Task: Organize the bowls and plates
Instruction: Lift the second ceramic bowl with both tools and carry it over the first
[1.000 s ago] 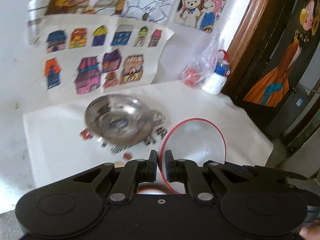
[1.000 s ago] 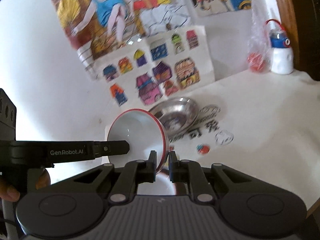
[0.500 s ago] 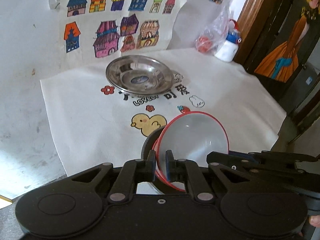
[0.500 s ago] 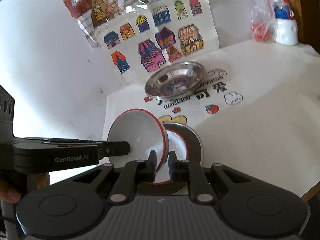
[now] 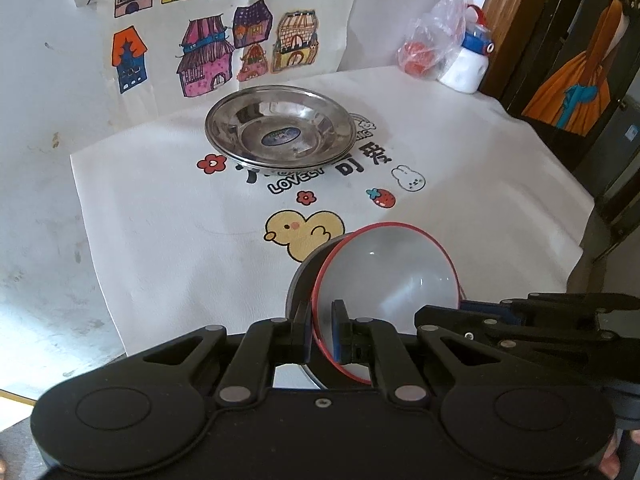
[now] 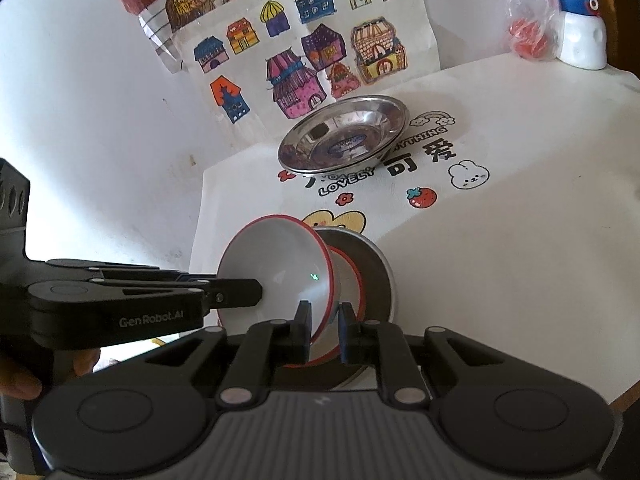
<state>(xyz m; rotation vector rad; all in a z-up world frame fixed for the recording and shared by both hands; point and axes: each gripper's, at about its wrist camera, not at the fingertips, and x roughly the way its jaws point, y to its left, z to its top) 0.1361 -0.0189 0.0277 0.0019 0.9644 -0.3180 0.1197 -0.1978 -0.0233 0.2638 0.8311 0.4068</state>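
A white bowl with a red rim point(image 5: 388, 276) point(image 6: 276, 264) hangs tilted, held from two sides. My left gripper point(image 5: 323, 334) point(image 6: 256, 292) is shut on its rim. My right gripper point(image 6: 325, 330) point(image 5: 460, 306) is shut on the opposite rim. Right under the held bowl sits a second red-rimmed bowl point(image 6: 350, 280) inside a steel bowl point(image 6: 382, 276) point(image 5: 300, 280) on the printed white mat point(image 5: 180, 220). Whether the held bowl touches that stack, I cannot tell. A steel dish point(image 5: 280, 132) point(image 6: 344, 140) lies farther back on the mat.
At the back right stand a clear bag with red pieces point(image 5: 420, 56) and a white bottle with a blue cap point(image 5: 468, 64). Coloured house drawings point(image 5: 240, 32) hang on the wall behind. The table edge point(image 5: 576, 240) drops off at the right, by a dark wooden door frame point(image 5: 520, 20).
Both grippers have come down with the white bowl, from above the steel dish's height to just over the stack at the mat's front. Both views now tilt further down.
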